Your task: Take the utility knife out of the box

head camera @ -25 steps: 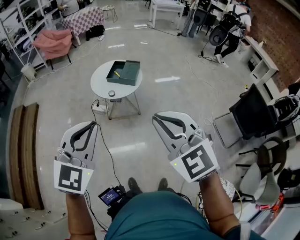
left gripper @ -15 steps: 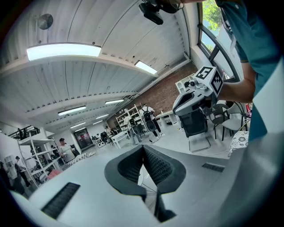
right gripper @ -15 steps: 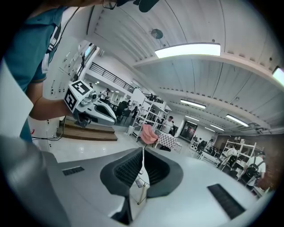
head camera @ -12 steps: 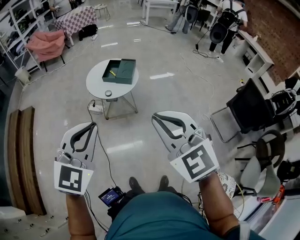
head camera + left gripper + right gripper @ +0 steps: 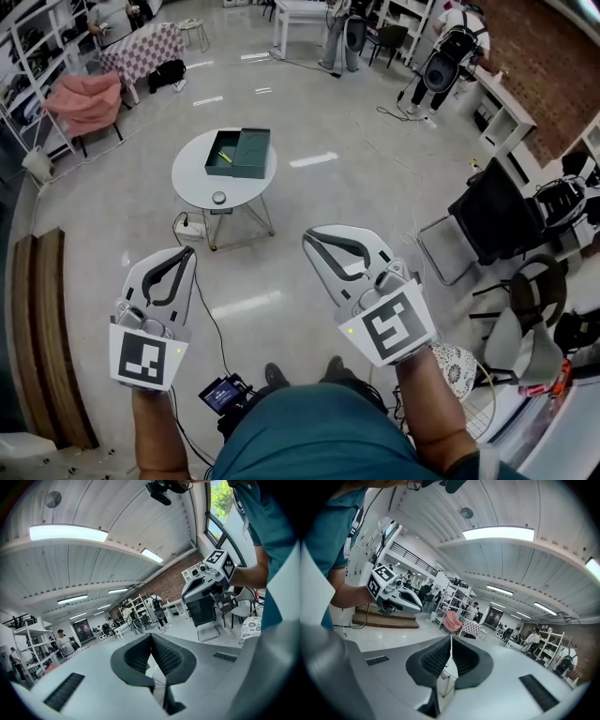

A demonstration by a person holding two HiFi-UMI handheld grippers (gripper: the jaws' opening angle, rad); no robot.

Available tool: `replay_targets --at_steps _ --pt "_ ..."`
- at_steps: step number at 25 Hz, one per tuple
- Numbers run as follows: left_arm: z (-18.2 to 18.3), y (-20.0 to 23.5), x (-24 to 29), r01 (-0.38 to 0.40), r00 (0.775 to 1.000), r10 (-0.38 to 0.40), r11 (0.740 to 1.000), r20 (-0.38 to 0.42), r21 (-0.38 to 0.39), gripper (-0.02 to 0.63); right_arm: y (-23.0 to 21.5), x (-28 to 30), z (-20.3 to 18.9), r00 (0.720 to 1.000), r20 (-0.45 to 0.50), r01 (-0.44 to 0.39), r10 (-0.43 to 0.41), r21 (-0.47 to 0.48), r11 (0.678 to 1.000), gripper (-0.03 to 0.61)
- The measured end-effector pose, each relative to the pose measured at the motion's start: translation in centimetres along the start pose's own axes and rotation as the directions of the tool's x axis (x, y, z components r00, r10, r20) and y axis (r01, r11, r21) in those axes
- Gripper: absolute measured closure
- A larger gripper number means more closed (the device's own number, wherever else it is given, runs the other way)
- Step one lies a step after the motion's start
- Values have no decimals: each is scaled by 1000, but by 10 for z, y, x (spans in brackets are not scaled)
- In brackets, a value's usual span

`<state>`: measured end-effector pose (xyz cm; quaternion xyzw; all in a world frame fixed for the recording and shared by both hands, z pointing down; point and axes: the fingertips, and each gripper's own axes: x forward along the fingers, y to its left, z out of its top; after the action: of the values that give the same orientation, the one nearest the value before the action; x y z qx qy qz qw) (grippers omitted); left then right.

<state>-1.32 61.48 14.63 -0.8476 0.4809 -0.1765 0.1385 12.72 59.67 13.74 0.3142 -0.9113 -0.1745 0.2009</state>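
A dark green box [image 5: 247,150] lies open on a small round white table [image 5: 201,178] some way ahead across the floor in the head view. A yellow utility knife [image 5: 225,157] lies inside its left half. My left gripper [image 5: 187,251] and right gripper [image 5: 309,236] are held out level in front of me, well short of the table. Both are shut with nothing between the pads. In the left gripper view the left gripper [image 5: 151,635] has its jaws touching, and the right gripper view shows the right gripper [image 5: 451,639] the same way.
A small round object [image 5: 218,198] sits at the table's near edge, and a power strip [image 5: 183,223] with a cable lies under it. A black chair [image 5: 495,220] stands at the right, a wooden bench [image 5: 37,319] at the left, a pink-draped chair [image 5: 84,98] far left. People stand at the back.
The room has slid in the head view as I move across the floor; the table and box drifted slightly left and down. Both grippers stay shut in the same pose.
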Motion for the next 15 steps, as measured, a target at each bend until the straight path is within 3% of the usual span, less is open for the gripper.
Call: replay_targets --at_steps 7,15 --pt "-14 21 3 21 1000 -21 1000 22 3 595 0 24 11 1000 -18 9 -9 -26 1000 540" --pt "-32 58 21 -15 1000 15 1000 -21 1 595 -22 77 15 999 18 -32 32 -12 999 540"
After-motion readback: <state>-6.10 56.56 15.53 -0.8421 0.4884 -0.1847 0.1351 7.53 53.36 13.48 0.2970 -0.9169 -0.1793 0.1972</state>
